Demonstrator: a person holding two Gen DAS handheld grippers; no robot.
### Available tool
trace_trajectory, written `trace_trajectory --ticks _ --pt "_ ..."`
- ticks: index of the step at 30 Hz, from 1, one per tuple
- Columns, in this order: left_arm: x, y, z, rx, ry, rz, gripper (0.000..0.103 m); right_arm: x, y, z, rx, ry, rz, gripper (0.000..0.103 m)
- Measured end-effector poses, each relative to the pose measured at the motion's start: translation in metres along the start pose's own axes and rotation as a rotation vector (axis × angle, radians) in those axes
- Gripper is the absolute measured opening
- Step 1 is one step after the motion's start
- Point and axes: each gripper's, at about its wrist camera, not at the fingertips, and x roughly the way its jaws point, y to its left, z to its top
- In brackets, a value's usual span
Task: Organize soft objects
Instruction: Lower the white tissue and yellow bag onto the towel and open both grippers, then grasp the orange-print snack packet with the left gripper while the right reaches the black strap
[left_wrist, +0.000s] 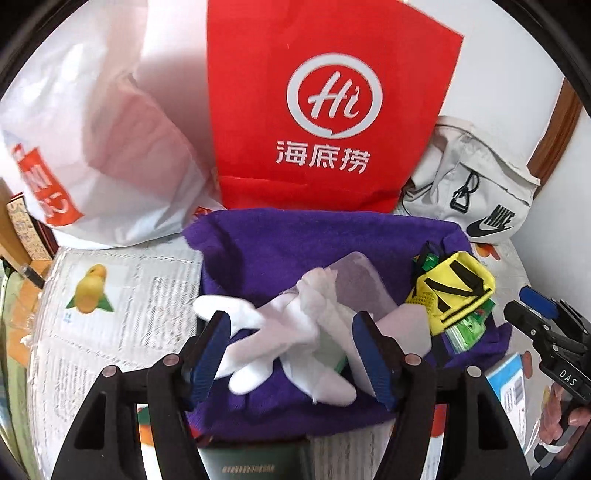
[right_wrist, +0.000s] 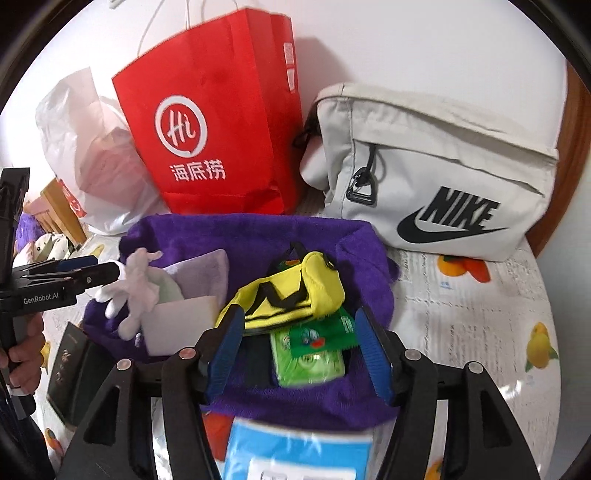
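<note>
- Hovering over purple plush bin (left_wrist: 266, 243): left claw (left_wrist: 291, 354), released, fingers either side of white plush toy (left_wrist: 288, 332), pads not clearly touching it.
- Toy lies in bin's left half, on pale lilac cloth (left_wrist: 354, 277).
- Right claw (right_wrist: 299, 354) released, straddling yellow pouch (right_wrist: 295, 295) and green packet (right_wrist: 310, 354) in bin's right half.
- Behind bin: red Haidilao paper bag (left_wrist: 325, 110), white plastic bag (left_wrist: 96, 140), Nike bag (right_wrist: 436, 173).
- All sit on newspaper-print table (right_wrist: 461, 317).
</note>
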Motion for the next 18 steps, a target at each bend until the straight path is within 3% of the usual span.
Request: trace_trajectory --ticks 10,18 --pt "-0.065 0.008 -0.035 -0.021 -0.077 -0.012 0.066 -0.065 0.008 -0.036 0.061 -0.046 0.007 0.062" --pt "-0.106 0.004 -0.082 -0.023 -0.082 -0.042 0.066 -0.11 0.038 -0.081 0.024 -0.007 -0.043 0.062"
